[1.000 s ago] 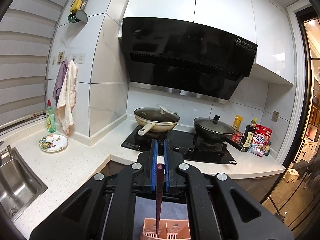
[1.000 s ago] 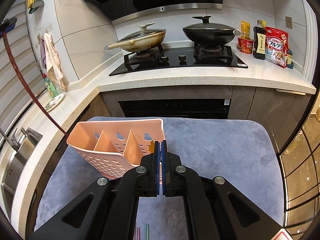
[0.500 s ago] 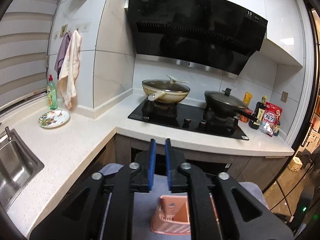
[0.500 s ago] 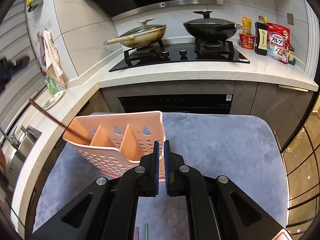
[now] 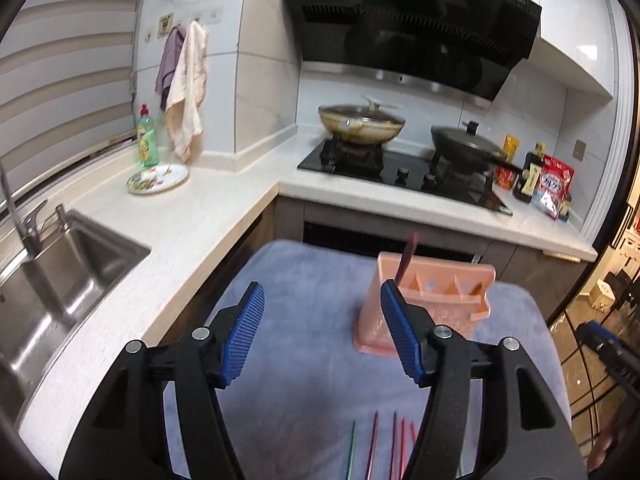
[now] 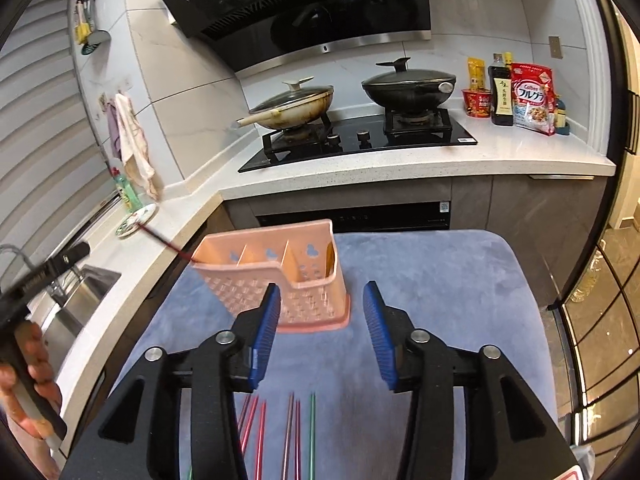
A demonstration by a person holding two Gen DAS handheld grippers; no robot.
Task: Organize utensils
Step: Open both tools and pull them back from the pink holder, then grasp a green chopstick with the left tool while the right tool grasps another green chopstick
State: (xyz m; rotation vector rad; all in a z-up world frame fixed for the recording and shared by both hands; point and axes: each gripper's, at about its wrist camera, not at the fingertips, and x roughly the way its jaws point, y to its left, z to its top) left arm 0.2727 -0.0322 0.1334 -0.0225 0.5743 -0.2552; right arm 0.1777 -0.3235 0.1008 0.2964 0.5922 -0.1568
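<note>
I see my left gripper (image 5: 322, 334) with its jaws spread wide and nothing between them, and my right gripper (image 6: 320, 334) gaping just the same. The pink utensil holder (image 6: 280, 276) stands on the blue-grey mat (image 6: 432, 280), one dark red chopstick (image 6: 162, 242) leaning out of its left end compartment. The other chopsticks (image 6: 294, 436) lie loose on the mat near me, beneath the right gripper.

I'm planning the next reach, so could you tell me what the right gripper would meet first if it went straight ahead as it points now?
Probably the pink utensil holder: it stands just ahead of the open right gripper, slightly left of its centre line, though depth is hard to judge.
</note>
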